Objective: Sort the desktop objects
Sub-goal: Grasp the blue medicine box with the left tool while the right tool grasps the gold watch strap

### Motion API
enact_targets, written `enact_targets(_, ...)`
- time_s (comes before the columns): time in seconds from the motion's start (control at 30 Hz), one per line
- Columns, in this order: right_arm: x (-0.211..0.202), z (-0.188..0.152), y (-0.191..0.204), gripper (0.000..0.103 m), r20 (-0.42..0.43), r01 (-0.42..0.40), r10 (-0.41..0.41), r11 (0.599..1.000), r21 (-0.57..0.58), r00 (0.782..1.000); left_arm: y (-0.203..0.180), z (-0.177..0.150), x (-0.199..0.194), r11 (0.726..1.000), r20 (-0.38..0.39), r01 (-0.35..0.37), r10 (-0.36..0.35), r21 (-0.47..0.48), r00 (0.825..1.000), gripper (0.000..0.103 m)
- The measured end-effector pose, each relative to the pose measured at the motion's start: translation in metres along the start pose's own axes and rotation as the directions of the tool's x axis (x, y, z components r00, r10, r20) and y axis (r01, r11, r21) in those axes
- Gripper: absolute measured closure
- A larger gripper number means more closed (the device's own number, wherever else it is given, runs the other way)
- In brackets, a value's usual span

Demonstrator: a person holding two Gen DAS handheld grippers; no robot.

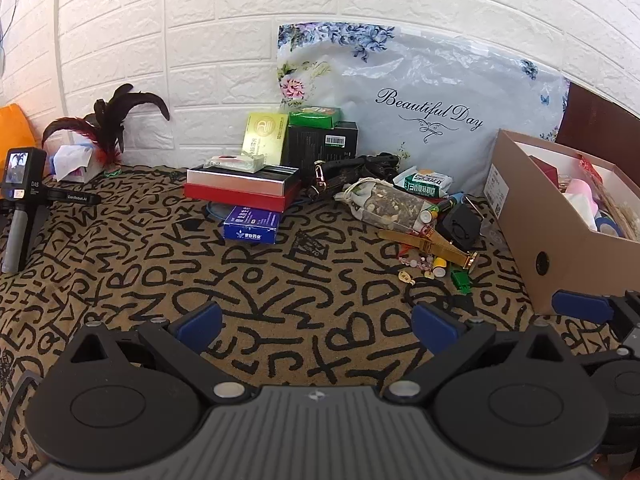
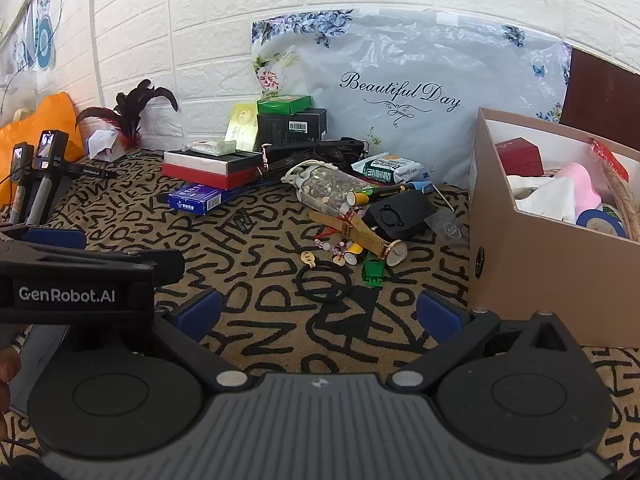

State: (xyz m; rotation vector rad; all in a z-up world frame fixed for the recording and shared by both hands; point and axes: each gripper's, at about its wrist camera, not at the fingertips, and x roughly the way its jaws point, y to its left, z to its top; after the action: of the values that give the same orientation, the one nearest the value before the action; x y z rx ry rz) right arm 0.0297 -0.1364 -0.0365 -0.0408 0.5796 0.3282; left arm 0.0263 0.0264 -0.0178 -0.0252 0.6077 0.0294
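Both grippers — left gripper (image 1: 316,320) and right gripper (image 2: 320,314) — hang spread wide and empty above the lettered cloth (image 1: 248,280).

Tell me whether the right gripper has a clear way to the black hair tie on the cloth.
Probably yes. The right gripper has its jaws open and empty, and the black hair tie lies flat just ahead of them with only bare patterned cloth between. The green clip sits beside it.

A white brick-pattern wall (image 1: 224,40) stands at the far side. A handheld camera on a grey grip (image 1: 18,200) stands far left. An orange cushion (image 2: 52,120) leans beside it.
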Motion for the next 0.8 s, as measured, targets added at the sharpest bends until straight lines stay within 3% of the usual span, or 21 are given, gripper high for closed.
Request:
enact_targets(0.5,0.020,0.005,0.003,0.002,-0.002,-0.016,0.016,1.000,-0.023,1.000,0.018,0.011,0.027,0.999,-0.036,0.035,-0.035,0.007,0.999,0.000)
enact_targets(0.8,0.050,0.024,0.000,0.002,0.027,0.019,-0.017,0.997,-0.081,0.999,0.045,0.039,0.067,0.999,-0.039,0.035,-0.036,-0.029,0.999,0.000)
